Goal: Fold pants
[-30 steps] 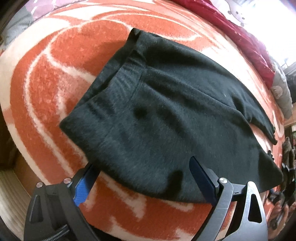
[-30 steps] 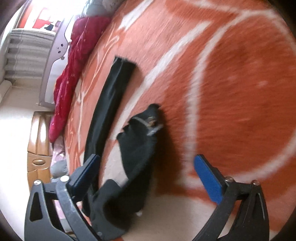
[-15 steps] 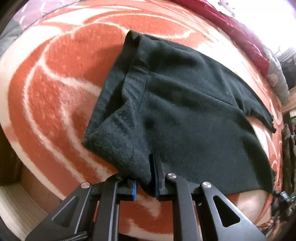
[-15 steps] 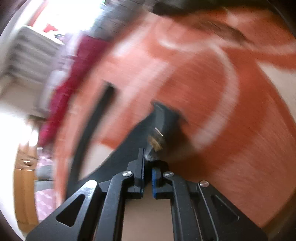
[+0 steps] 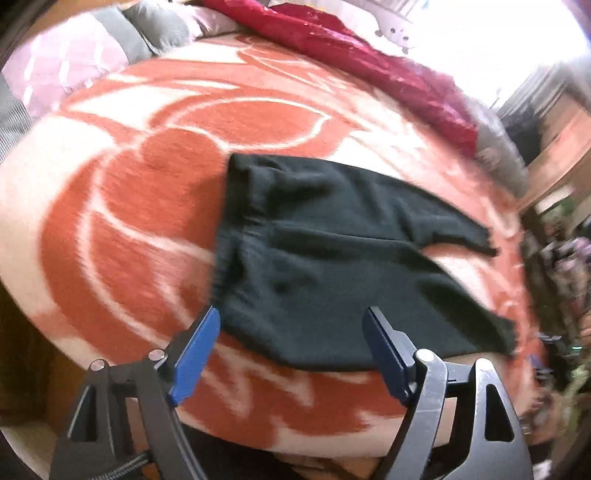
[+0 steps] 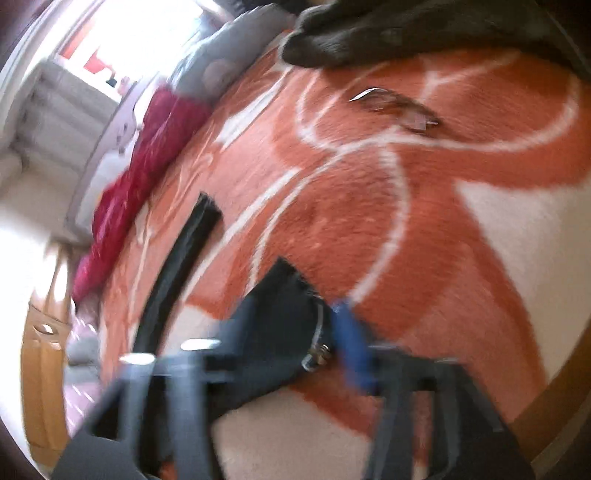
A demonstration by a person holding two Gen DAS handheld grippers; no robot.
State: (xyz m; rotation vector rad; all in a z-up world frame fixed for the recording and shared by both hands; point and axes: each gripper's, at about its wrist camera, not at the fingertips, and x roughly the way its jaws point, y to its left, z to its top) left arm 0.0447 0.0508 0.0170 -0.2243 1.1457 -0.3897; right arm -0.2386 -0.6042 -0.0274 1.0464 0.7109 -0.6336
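Black pants (image 5: 332, 266) lie spread on an orange and white patterned blanket (image 5: 122, 229), waistband to the left, both legs running right. My left gripper (image 5: 291, 336) is open, its blue pads either side of the pants' near edge, holding nothing. In the blurred right wrist view one leg (image 6: 173, 273) runs away at the left, and the other leg's cuff end (image 6: 284, 321) lies between my right gripper's fingers. My right gripper (image 6: 280, 354) looks open, its blue pad (image 6: 351, 343) right of the cuff.
A red quilt (image 5: 369, 62) lies along the bed's far side, also in the right wrist view (image 6: 140, 177). Pink and grey pillows (image 5: 88, 55) sit at the far left. A dark garment (image 6: 406, 29) lies at the top. A wooden cabinet (image 6: 40, 376) stands beside the bed.
Half a second ago both grippers were shut on the pants, left on the waist edge, right on the cuff. Both have opened, let go and drawn back.
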